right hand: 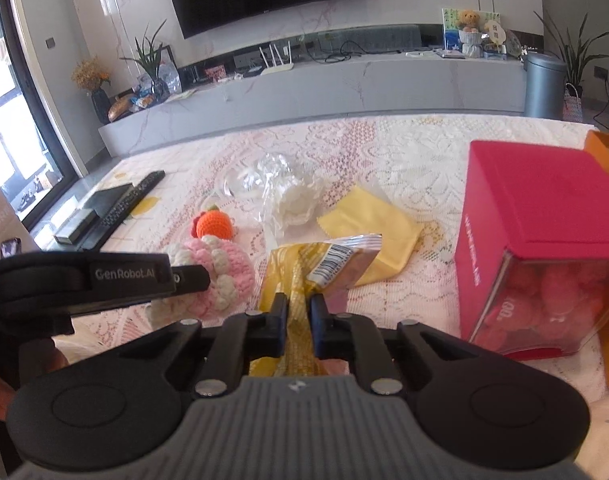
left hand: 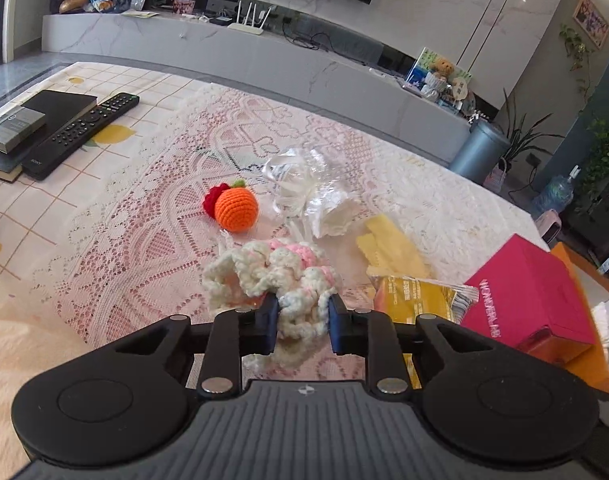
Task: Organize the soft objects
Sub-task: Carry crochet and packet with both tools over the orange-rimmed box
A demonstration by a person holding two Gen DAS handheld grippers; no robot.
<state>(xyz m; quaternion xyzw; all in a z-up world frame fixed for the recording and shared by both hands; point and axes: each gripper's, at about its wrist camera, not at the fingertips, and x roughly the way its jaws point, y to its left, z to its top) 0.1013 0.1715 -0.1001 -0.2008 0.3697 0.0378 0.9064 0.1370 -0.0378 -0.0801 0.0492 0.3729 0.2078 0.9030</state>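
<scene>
My left gripper (left hand: 303, 312) is shut on a pink and cream crochet piece (left hand: 264, 272) at the near side of the lace-covered table; it also shows in the right wrist view (right hand: 220, 268), with the left gripper's side (right hand: 104, 276) over it. My right gripper (right hand: 297, 312) is shut on a yellow snack packet (right hand: 304, 272), which also shows in the left wrist view (left hand: 420, 296). An orange crochet fruit (left hand: 236, 210) with a red piece behind it lies farther out, and also shows in the right wrist view (right hand: 212, 224). A yellow cloth (right hand: 372, 232) and a crumpled clear bag (left hand: 304, 184) lie beyond.
A pink box (right hand: 540, 208) with a clear front holding red soft things stands at the right, an orange box (right hand: 604, 152) behind it. A remote (left hand: 80, 132), a black book (left hand: 56, 106) and a small grey box (left hand: 14, 128) lie at the far left.
</scene>
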